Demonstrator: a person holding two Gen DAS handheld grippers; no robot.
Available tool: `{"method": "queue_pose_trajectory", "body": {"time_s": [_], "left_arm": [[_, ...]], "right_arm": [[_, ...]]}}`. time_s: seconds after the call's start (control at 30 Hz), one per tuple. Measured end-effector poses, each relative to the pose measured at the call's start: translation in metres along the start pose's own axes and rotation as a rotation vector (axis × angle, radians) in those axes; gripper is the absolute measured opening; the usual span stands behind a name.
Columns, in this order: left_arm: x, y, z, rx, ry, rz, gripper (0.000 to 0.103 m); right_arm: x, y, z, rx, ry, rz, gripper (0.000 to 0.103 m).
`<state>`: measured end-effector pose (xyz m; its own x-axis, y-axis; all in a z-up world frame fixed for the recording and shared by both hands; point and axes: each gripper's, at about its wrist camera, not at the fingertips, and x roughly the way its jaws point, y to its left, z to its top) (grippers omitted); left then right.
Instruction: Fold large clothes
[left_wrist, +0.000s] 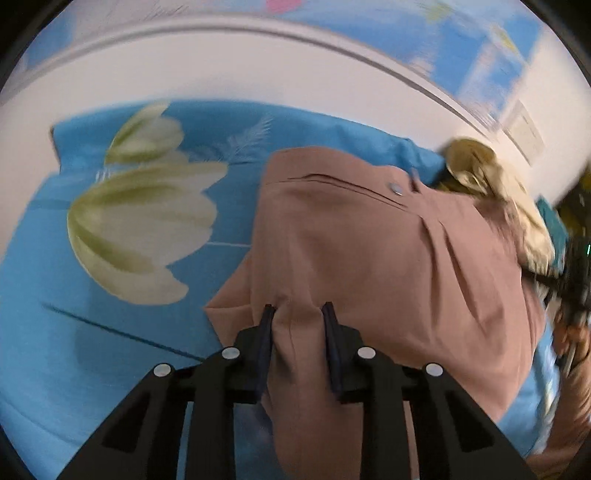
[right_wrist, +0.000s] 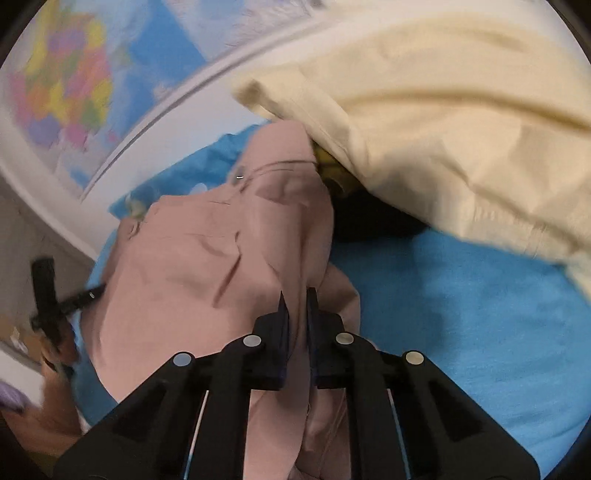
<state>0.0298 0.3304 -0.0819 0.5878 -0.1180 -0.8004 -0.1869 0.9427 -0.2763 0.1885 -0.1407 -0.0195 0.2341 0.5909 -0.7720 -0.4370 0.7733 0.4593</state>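
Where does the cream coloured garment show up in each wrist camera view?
Left wrist view: cream garment bunched at the right edge, beyond the pink garment.
Right wrist view: cream garment fills the upper right, overlapping the pink garment's far end.
Shared landmark: the blue bedsheet under both.

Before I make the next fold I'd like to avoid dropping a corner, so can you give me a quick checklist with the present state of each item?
1. Left gripper has pink garment between its fingers: ok.
2. Right gripper pinches a fold of it: ok.
3. Left pads press firmly: cannot tell.
4. Blue bedsheet bare left of the garment: ok.
5. Cream garment clear of the pink one: not ok, it overlaps the far end.
6. Garment lies flat: not ok, creased.
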Motion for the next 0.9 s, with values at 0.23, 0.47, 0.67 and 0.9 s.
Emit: {"method": "queue_pose_trajectory", "body": {"time_s": [0.23,0.47,0.67,0.9], "left_arm": [[-0.032,-0.017,-0.016,0.07,-0.074,0.124,0.051],[-0.042,-0.036,-0.033,0.129,-0.082,0.196,0.058],[-0.043,-0.046,-0.043,0.155,-0.078,0.217,0.061],[-0.049,-0.041,-0.053,0.129,-0.071,0.195,0.069]], "right_arm": [[-0.044,-0.009,-0.021,0.035,-0.099,0.004,0.088],[-0.048,-0.017,-0.049,0.073,-0.059,0.036,0.097],[-0.042,-0.021,-0.063,0.118,-0.038,0.076,0.097],[-0.037,-0.02,-0.07,0.128,-0.029,0.089,0.097]]}}
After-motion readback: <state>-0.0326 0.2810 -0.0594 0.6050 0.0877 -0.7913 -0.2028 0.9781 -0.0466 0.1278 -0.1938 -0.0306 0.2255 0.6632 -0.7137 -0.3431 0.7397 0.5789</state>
